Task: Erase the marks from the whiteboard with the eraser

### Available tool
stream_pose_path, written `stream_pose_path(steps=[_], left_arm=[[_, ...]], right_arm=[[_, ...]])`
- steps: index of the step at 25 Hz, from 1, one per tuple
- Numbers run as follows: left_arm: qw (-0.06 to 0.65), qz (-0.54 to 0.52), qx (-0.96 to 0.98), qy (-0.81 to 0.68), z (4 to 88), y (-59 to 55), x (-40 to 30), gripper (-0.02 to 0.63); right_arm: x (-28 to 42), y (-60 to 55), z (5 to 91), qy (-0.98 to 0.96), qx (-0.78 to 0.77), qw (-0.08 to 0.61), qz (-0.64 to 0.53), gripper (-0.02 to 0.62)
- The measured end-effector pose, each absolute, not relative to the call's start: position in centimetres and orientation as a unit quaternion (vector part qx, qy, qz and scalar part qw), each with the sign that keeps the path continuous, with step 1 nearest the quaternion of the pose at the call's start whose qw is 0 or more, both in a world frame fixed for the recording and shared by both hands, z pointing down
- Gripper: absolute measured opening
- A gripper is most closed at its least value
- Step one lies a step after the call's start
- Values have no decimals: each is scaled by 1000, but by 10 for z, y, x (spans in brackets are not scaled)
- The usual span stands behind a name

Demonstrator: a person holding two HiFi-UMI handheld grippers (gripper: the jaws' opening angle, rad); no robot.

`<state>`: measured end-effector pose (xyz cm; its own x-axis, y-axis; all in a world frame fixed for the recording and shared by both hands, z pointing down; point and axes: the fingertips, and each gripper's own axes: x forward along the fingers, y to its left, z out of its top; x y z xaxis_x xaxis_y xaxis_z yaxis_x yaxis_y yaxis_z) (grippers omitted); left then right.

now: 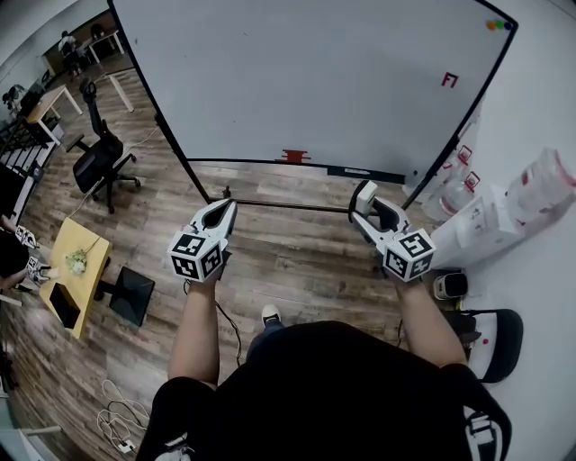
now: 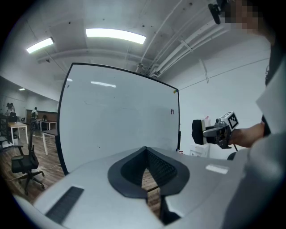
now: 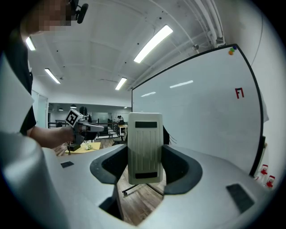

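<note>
A large whiteboard [image 1: 315, 81] on a stand fills the upper head view. It carries a small red mark [image 1: 450, 80] near its upper right, seen also as the red mark [image 3: 240, 93] in the right gripper view. My right gripper [image 1: 367, 207] is shut on a pale ribbed eraser [image 3: 144, 147], held upright and short of the board. The eraser [image 2: 198, 132] shows dark from the left gripper view. My left gripper [image 1: 225, 212] hovers level with the right one, jaws shut and holding nothing [image 2: 145, 156]. Both stand apart from the whiteboard [image 2: 116, 120].
A red item [image 1: 294, 157] sits at the board's bottom edge, coloured magnets [image 1: 498, 24] at its top right corner. The stand's floor bar [image 1: 288, 205] lies below the grippers. An office chair [image 1: 99, 162], a yellow table [image 1: 76, 270] and a dark panel [image 1: 133, 295] stand left; white packages [image 1: 504, 212] right.
</note>
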<state>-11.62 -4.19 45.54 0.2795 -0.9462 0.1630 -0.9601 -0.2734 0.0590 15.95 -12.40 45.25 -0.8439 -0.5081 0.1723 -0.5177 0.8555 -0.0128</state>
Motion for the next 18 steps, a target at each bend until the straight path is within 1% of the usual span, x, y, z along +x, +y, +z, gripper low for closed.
stream_pose_path(steps=[18], left_arm=[[83, 53, 819, -565, 466, -103, -145, 11]], right_arm=[[134, -163, 460, -949, 302, 85, 43, 232]])
